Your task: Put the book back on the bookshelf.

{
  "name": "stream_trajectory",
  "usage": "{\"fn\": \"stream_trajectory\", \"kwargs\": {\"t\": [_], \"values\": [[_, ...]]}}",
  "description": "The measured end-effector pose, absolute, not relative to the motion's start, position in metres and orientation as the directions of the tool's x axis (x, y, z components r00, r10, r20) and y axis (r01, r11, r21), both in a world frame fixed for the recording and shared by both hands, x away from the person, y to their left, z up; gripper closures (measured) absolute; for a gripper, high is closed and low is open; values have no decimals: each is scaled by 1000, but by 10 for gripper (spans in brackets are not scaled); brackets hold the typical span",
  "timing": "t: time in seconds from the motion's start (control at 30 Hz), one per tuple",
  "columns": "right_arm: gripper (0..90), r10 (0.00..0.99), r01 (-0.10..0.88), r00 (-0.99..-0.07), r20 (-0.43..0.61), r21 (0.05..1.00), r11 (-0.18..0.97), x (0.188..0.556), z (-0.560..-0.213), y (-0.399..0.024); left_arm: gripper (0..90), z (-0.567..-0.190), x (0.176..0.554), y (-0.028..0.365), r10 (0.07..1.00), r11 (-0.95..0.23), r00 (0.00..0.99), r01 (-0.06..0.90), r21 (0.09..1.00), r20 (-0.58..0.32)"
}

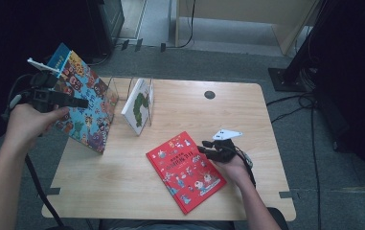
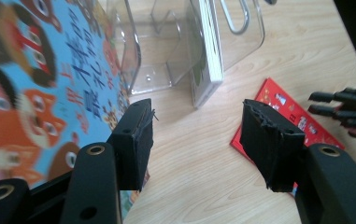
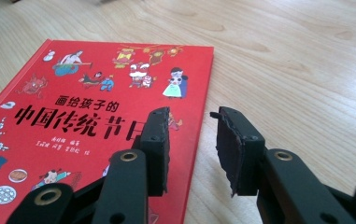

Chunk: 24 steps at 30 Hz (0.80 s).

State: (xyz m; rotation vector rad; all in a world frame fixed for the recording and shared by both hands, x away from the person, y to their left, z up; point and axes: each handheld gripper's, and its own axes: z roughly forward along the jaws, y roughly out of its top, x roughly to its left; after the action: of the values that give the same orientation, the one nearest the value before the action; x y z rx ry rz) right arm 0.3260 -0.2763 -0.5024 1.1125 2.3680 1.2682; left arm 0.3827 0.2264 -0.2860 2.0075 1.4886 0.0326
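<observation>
A blue picture book (image 1: 86, 103) stands tilted at the table's left edge, its top near the clear stand (image 1: 118, 88). My left gripper (image 1: 74, 101) hovers by its cover. In the left gripper view the jaws (image 2: 196, 135) stand wide open over bare wood, with the blue book (image 2: 35, 84) just outside the left jaw. A red picture book (image 1: 186, 170) lies flat at the front middle. My right gripper (image 1: 208, 149) is low at its right edge. In the right gripper view the open gripper (image 3: 192, 126) straddles the edge of the red book (image 3: 73, 116) without pressing on it.
The clear stand (image 2: 157, 56) holds a white book (image 1: 137, 106) with a green figure, upright in a slot. The wooden table (image 1: 122, 191) has a round cable hole (image 1: 209, 94) at the back. Cables and a black post base lie on the floor to the right.
</observation>
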Motion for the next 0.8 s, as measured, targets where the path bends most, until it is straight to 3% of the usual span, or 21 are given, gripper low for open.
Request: {"fn": "stream_trajectory", "kwargs": {"t": [0.8], "values": [[660,700,521,-700,139,769,369,338,-504,-271,442,-351,358,183,841,-208,408,849,485,-354]]}}
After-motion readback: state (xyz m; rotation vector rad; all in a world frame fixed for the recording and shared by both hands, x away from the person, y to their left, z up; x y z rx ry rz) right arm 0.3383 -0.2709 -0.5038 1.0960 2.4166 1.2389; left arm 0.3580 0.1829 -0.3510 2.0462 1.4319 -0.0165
